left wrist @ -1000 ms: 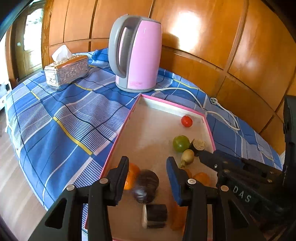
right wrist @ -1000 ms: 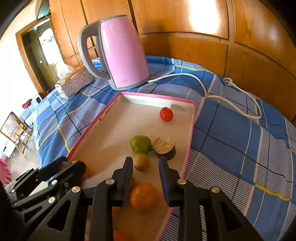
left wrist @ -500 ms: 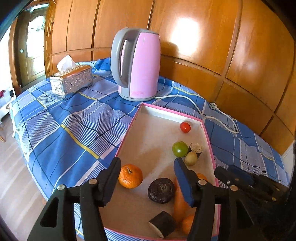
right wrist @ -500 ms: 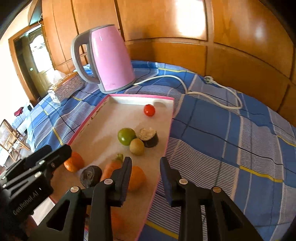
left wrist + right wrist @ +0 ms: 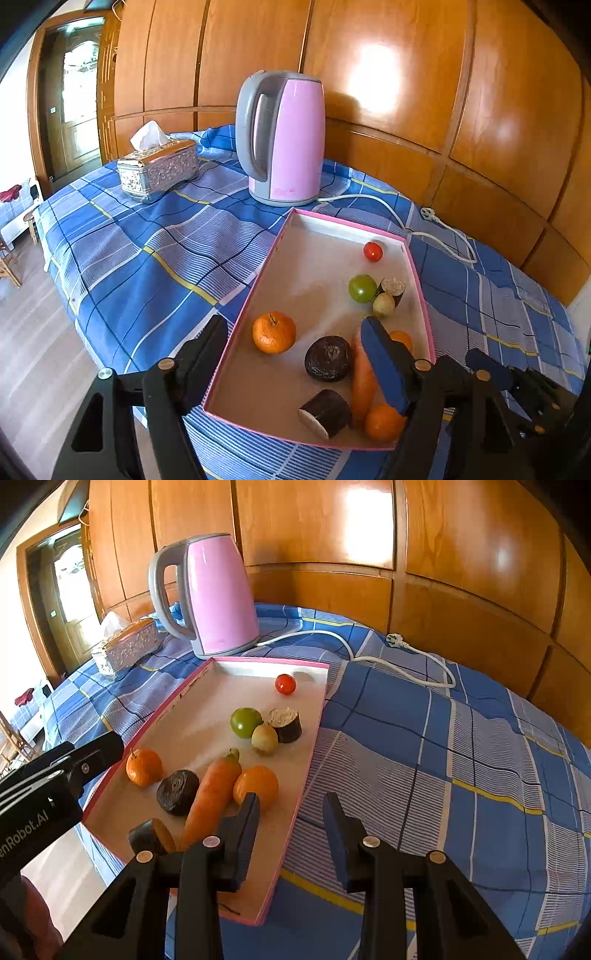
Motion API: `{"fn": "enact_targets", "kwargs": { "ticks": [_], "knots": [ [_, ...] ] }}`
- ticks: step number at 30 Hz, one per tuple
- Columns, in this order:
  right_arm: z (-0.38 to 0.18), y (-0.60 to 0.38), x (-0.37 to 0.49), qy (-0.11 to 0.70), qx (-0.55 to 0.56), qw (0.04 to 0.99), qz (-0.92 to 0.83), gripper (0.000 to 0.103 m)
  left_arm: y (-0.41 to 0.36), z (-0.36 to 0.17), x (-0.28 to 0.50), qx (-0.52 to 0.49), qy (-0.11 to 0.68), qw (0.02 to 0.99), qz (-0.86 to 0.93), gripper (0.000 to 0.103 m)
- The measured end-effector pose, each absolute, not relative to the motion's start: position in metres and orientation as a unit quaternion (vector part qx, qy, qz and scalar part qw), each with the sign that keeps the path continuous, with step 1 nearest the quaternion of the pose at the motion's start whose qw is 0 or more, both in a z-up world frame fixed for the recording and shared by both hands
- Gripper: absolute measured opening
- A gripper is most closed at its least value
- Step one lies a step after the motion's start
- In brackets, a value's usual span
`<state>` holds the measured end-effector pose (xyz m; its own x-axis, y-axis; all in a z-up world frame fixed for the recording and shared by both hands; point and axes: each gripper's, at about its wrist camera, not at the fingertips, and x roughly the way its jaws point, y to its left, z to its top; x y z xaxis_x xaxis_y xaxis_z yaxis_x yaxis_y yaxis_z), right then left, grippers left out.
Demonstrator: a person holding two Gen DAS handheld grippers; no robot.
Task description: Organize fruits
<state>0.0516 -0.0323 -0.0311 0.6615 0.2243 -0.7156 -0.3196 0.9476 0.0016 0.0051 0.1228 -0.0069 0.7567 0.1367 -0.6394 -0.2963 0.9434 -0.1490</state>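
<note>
We are in a home, by the look of it a living or dining room. Behind the pink kettle (image 5: 282, 138) rise glossy wooden wall panels (image 5: 406, 92); it stands on a blue checked tablecloth (image 5: 147, 251), with a silver tissue box (image 5: 157, 171) to its left and a doorway (image 5: 75, 107) beyond.

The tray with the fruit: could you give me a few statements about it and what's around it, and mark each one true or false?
1. The red tomato lies at the tray's end nearest the pink kettle. True.
2. The carrot is held in the right gripper. False: it lies in the tray, and nothing is between that gripper's open jaws.
3. The kettle stands inside the tray. False: it stands on the blue checked cloth beyond the tray.
4. The green fruit lies right beside a small yellowish one. True.
5. The left gripper is clamped on the mandarin. False: its jaws are wide open and hold nothing.
</note>
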Motion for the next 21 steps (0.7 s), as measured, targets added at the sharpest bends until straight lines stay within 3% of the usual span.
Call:
{"fn": "enact_targets", "kwargs": {
  "ticks": [21],
  "knots": [
    [-0.0292, -0.0278, 0.0418, 0.376, -0.074, 0.911, 0.151, 0.036, 0.1181, -0.0043, 0.0019, -0.121, 0.332, 0.929, 0.111, 0.080]
  ]
}}
